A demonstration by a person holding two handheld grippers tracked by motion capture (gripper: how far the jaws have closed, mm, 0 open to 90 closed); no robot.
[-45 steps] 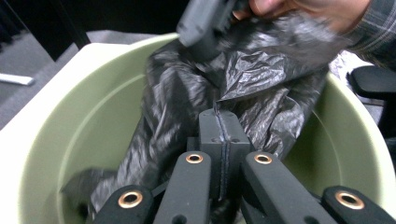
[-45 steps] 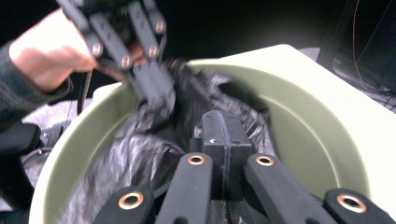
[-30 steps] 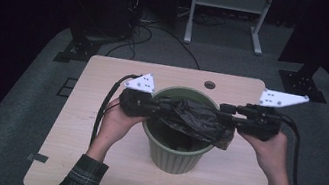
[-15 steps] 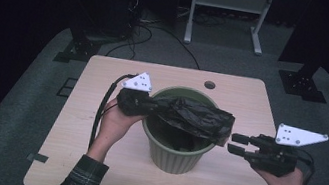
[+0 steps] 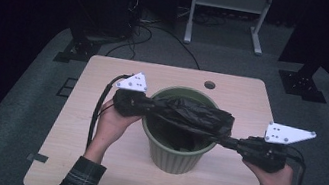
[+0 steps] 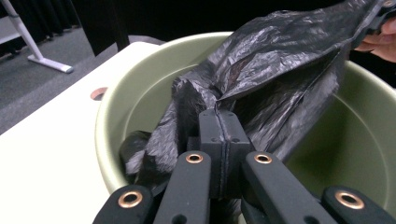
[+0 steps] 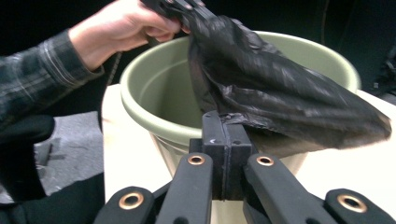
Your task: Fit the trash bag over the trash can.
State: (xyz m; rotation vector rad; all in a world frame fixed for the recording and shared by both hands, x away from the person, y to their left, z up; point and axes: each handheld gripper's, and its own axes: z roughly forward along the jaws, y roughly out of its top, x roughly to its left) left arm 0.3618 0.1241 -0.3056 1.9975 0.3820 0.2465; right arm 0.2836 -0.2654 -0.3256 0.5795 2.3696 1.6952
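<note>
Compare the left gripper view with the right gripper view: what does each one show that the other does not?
Left gripper view alone: a round hole in the table top, and bag folds hanging down inside the bin. Right gripper view alone: a plaid sleeve and the bin's outer wall. Both: the green bin, and closed jaws of each view's own gripper pinching the black bag.

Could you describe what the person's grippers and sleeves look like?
Each gripper, left and right, is black with a light grey three-cornered plate on top. Their matte black fingers have copper-coloured rivets. A black cable trails from the left one. Sleeves are dark plaid.
</note>
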